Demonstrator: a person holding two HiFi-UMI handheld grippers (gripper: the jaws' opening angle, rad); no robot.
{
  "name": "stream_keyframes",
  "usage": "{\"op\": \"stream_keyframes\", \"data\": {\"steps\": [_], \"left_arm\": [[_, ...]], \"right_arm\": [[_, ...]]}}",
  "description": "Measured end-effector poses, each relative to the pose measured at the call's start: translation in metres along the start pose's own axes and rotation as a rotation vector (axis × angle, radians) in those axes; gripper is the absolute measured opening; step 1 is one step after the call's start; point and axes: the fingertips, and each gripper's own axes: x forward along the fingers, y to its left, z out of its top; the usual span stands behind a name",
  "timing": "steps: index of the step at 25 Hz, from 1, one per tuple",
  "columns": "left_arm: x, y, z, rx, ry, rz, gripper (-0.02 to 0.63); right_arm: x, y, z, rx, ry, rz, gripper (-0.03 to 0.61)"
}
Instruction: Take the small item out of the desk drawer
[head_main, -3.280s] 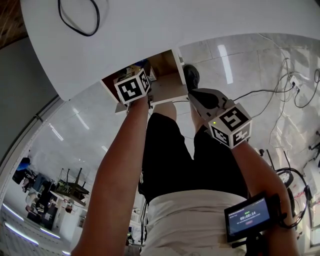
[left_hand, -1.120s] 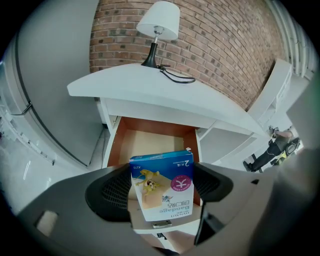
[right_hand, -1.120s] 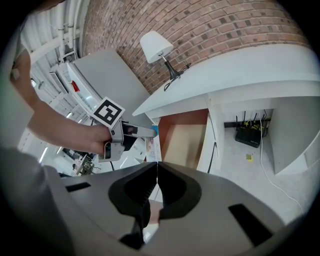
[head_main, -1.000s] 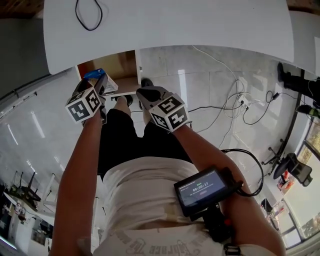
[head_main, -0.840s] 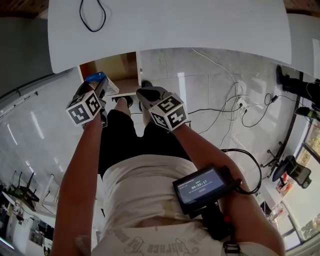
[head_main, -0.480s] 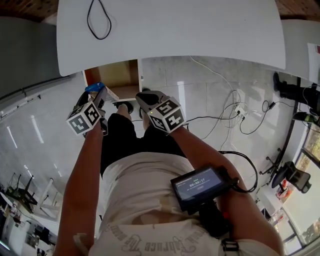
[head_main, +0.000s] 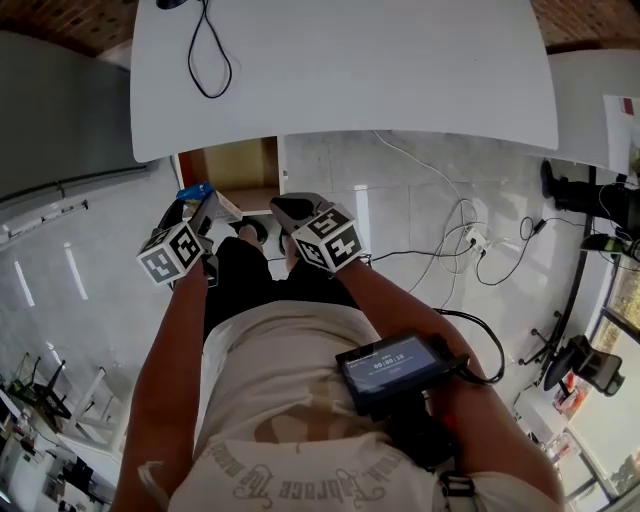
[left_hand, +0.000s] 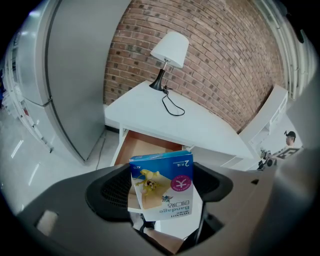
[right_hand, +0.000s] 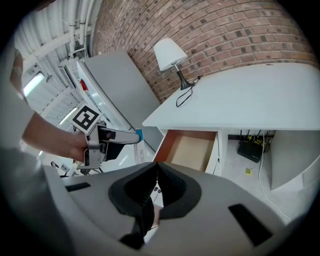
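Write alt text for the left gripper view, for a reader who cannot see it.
The left claw is shut on a blue-and-white bandage box, held up in front of an open wooden drawer under a white desk. A white-shaded lamp and its black cord are on the desk, against a brick wall.
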Motion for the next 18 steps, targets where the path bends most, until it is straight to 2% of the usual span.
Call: {"op": "stream_keyframes", "data": {"steps": [18], "left_arm": [[-0.027, -0.028, 0.026, 0.020, -0.061, -0.046, 0.380]], "right_arm": [[-0.023, 0.003, 0.034, -0.065, -0.053, -0.008, 0.006]]}}
